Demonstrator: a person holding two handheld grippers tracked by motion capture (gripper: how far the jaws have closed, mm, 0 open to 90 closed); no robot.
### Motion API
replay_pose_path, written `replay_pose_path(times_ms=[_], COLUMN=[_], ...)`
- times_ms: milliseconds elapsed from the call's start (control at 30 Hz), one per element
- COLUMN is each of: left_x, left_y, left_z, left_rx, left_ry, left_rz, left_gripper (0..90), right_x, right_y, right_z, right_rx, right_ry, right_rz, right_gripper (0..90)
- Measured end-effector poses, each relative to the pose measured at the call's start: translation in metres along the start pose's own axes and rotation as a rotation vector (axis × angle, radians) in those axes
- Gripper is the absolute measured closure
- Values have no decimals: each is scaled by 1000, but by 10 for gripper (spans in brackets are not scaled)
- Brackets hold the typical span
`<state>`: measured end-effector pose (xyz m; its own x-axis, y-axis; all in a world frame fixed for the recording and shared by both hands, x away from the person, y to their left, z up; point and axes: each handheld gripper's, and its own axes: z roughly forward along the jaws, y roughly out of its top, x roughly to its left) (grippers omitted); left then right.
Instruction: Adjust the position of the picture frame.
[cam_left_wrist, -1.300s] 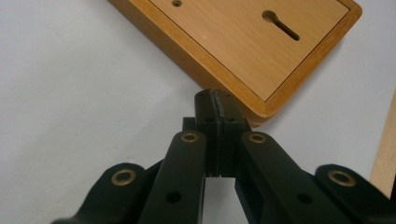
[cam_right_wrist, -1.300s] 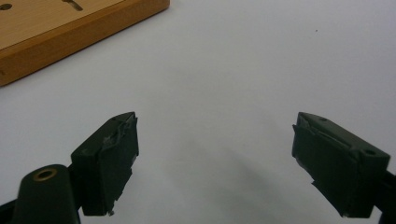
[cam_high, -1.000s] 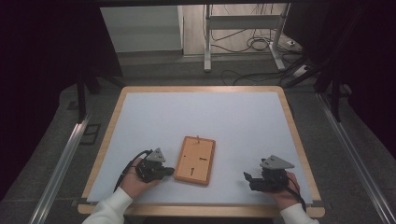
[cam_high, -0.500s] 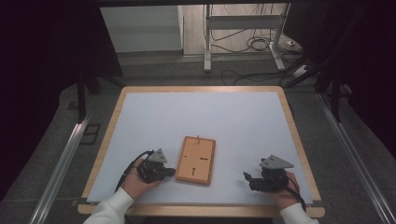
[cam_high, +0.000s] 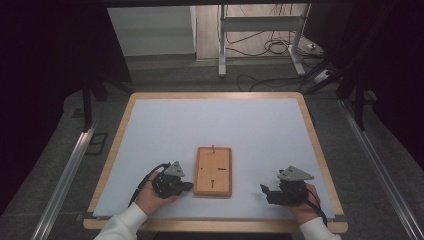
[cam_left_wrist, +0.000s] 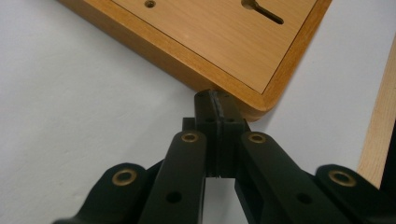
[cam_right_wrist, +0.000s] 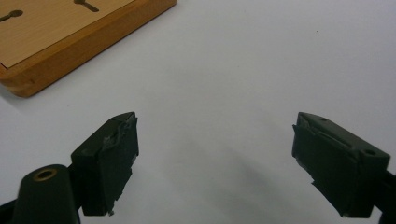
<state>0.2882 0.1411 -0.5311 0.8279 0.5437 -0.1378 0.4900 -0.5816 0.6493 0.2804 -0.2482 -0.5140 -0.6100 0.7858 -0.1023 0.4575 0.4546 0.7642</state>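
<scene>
Basically two hand-held grippers flanked a wooden board (cam_high: 213, 171) low on the white surface (cam_high: 210, 125).
Left hand-held gripper (cam_high: 186, 186) sat lower left of centre in the high view, jaws pressed together with nothing between them, tips right at the board's near corner; in the left gripper view (cam_left_wrist: 215, 100) they looked to touch the rounded edge, contact not certain. Right hand-held gripper (cam_high: 264, 190) sat lower right, jaws spread wide over bare surface, well apart from the board, which showed in the upper left of the right gripper view (cam_right_wrist: 70, 32). Board lay flat, long side running up-frame, with keyhole slots (cam_left_wrist: 264, 11) in its face.
</scene>
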Motion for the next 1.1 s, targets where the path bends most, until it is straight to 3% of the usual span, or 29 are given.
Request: replay_pose_path(times_ms=[300, 467, 600, 667, 700, 833, 867, 900, 967, 1100], left_x=[2, 12, 24, 25, 27, 28, 28, 28, 28, 27], left_y=[2, -2, -9, -10, -11, -12, -13, -12, -12, -14], left_z=[-1, -11, -21, -22, -25, -25, -25, -24, -25, -27], left_rx=[-25, -59, -124, -136, -155, -167, -172, -177, -176, -189], left_ry=[-15, 29, 71, 77, 102, 150, 164, 194, 196, 201], left_rz=[-6, -6, -42, -50, -63, -83, -94, -114, -122, -118], left_gripper=[900, 900, 895, 857, 828, 594, 594, 463, 369, 356], right_x=[0, 1, 2, 3, 4, 7, 7, 8, 8, 7], right_y=[1, 3, 6, 7, 7, 7, 7, 6, 6, 7], right_z=[0, 0, 2, 2, 2, 3, 3, 2, 1, 2], right_rx=[-4, -23, -40, -47, -49, -47, -47, -48, -52, -61], right_ry=[2, 9, 17, 20, 21, 28, 28, 33, 35, 35], right_rz=[-2, -3, -9, -13, -13, -23, -23, -25, -24, -23], right_gripper=[148, 148, 151, 152, 152, 152, 152, 152, 151, 152])
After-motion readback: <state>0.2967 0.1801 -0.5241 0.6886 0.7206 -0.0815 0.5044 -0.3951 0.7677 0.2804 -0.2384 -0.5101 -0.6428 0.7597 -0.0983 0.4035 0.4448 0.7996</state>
